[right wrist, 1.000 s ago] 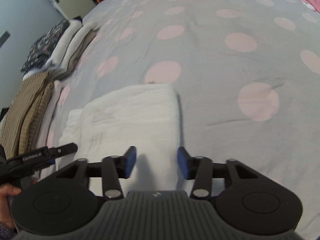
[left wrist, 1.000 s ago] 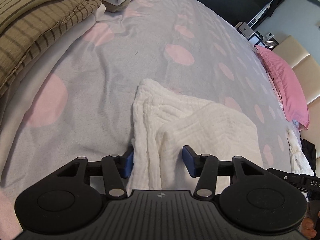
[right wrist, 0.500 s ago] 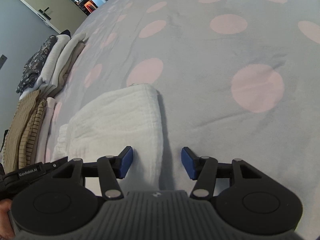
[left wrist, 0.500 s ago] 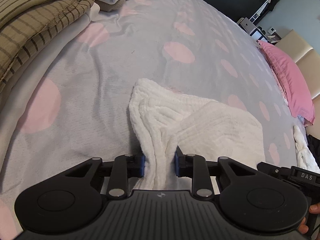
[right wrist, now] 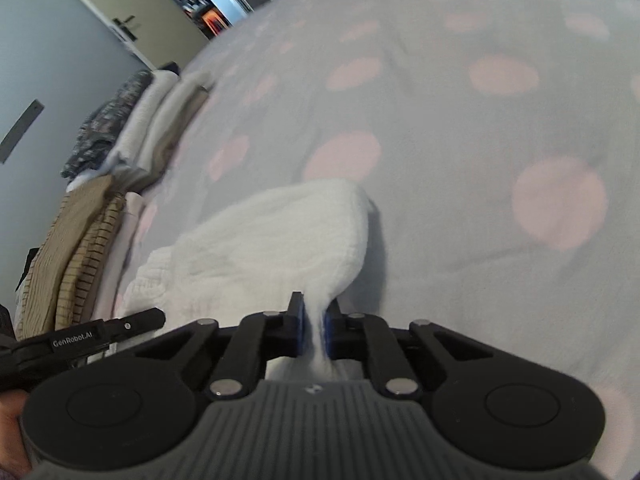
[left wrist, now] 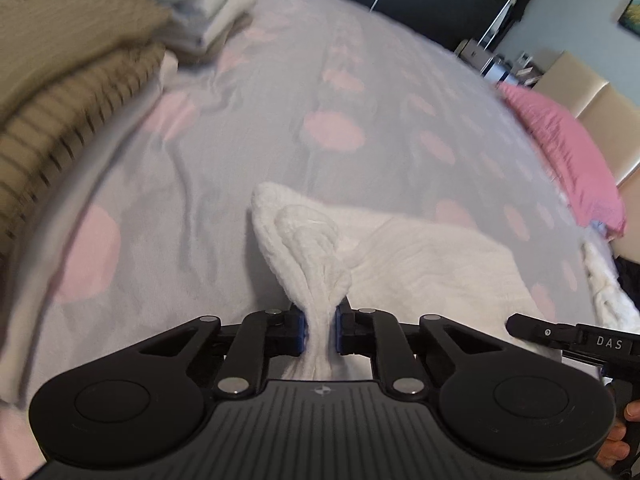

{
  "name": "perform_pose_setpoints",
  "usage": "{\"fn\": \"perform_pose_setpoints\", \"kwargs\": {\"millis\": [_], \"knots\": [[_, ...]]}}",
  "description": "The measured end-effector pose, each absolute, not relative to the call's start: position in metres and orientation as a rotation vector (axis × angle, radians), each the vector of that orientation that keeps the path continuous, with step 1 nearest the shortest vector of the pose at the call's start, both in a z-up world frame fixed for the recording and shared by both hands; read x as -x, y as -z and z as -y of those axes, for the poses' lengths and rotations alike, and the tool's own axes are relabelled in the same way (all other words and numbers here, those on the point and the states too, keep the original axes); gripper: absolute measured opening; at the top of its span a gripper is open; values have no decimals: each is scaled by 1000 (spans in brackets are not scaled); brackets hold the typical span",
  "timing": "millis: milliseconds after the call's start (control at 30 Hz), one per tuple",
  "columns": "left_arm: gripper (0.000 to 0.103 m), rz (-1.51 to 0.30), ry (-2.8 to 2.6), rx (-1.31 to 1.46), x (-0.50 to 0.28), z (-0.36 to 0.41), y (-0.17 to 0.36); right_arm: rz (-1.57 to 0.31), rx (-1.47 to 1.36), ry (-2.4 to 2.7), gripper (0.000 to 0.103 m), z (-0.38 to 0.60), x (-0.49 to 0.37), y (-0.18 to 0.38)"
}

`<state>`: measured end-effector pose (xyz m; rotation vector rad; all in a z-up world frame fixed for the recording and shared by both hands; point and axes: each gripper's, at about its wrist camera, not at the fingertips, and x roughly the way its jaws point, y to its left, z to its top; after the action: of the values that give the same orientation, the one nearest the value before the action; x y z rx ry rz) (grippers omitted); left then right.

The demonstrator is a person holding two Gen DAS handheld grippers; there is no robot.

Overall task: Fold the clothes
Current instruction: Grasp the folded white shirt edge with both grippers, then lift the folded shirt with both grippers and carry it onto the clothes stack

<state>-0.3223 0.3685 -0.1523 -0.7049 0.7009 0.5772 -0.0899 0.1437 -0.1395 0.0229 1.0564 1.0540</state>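
Note:
A folded white textured cloth (left wrist: pixel 420 256) lies on the grey bed cover with pink dots (left wrist: pixel 248 112). My left gripper (left wrist: pixel 319 330) is shut on the cloth's near left corner, which bunches up between the blue pads. In the right wrist view my right gripper (right wrist: pixel 313 330) is shut on the near right corner of the same cloth (right wrist: pixel 272 240), pinched into a thin fold. Both near corners are lifted off the bed; the far edge rests on it. The other gripper's tip shows at each view's edge.
A stack of folded olive striped garments (left wrist: pixel 60 120) and white and patterned folded clothes (left wrist: pixel 216 12) lie along the left bed edge. A pink pillow (left wrist: pixel 568 152) lies at the right. Another white garment (left wrist: pixel 608 292) lies by the bed's right edge.
Both grippers closed on the cloth's near corners: the left between a second and half a second ago, the right since then. The corners now rise and bunch, and both views have tilted upward.

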Motion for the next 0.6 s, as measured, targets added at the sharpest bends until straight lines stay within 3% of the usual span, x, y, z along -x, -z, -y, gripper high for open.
{"fn": "perform_pose_setpoints", "kwargs": {"millis": [600], "knots": [[10, -250, -613, 432, 419, -338, -6, -593, -45, -1241, 10, -123, 192, -20]]}}
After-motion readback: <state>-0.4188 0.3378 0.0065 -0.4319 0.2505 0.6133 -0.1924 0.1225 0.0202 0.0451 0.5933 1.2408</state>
